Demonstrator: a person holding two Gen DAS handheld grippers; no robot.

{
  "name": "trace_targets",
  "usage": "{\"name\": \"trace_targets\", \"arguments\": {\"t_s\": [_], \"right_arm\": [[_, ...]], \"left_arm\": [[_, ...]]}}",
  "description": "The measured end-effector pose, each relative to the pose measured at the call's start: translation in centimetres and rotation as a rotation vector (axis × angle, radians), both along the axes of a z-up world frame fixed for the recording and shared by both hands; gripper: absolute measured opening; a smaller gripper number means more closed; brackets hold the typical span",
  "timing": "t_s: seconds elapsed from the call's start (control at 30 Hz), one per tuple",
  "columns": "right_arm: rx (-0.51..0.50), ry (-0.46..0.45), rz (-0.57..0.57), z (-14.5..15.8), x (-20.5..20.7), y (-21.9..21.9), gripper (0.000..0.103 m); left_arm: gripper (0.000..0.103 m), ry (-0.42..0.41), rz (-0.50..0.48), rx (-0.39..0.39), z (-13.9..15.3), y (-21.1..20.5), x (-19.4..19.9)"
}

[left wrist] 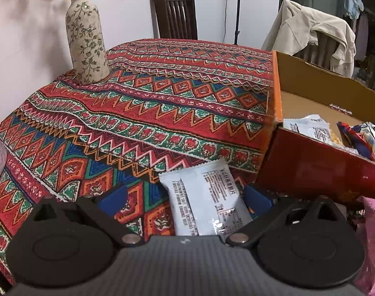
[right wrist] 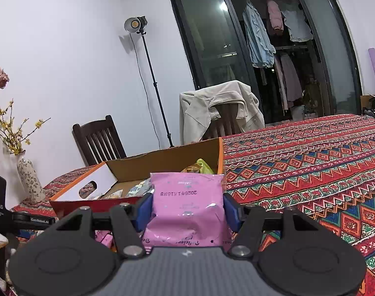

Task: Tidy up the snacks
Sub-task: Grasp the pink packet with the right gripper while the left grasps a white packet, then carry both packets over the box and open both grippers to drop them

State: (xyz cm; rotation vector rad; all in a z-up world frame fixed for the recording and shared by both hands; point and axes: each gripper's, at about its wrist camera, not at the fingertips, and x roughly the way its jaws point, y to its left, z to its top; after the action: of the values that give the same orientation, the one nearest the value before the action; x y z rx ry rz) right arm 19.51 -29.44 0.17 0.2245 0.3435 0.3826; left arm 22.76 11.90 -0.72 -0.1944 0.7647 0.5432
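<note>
Your left gripper (left wrist: pixel 185 197) is standing wide over the table, blue pads apart. A pale blue-white snack packet (left wrist: pixel 204 197) is lying flat on the patterned tablecloth (left wrist: pixel 162 113) between them. The right pad (left wrist: pixel 257 197) is sitting just beside the packet's edge; contact is hard to tell. The left pad (left wrist: pixel 113 197) is clearly off it.

Your right gripper (right wrist: pixel 187 208) is clamping a pink snack packet (right wrist: pixel 187 204), both blue pads pressing its sides, jaws at a middling width. You're holding it raised just in front of the cardboard box (right wrist: pixel 162 160).

The box is sitting open on the tablecloth, red outside, brown inside. In the left wrist view it is lying to the right of the pale packet, with several wrapped snacks (left wrist: pixel 360 135) inside. A yellow-green wrapper (right wrist: pixel 204 167) is showing over the pink packet's top.

A floral vase (left wrist: pixel 86 46) with yellow blossoms is standing at the far left of the table.
</note>
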Motion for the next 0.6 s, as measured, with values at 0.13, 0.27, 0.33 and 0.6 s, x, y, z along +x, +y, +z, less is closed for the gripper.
{"name": "trace_targets", "arguments": {"t_s": [0.13, 0.27, 0.33, 0.6], "right_arm": [[0.0, 0.002, 0.002, 0.0, 0.0, 0.0, 0.06], [0.0, 0.003, 0.003, 0.0, 0.1, 0.0, 0.06], [0.0, 0.004, 0.005, 0.0, 0.1, 0.1, 0.06], [-0.006, -0.009, 0.008, 0.0, -0.1, 0.3, 0.06]], "left_arm": [[0.071, -0.015, -0.025, -0.004, 0.5, -0.1, -0.6], [0.053, -0.047, -0.056, -0.015, 0.7, 0.2, -1.7], [0.051, -0.063, -0.06, -0.021, 0.7, 0.6, -2.5], [0.049, -0.131, -0.068, -0.041, 1.6, 1.3, -5.8]]}}
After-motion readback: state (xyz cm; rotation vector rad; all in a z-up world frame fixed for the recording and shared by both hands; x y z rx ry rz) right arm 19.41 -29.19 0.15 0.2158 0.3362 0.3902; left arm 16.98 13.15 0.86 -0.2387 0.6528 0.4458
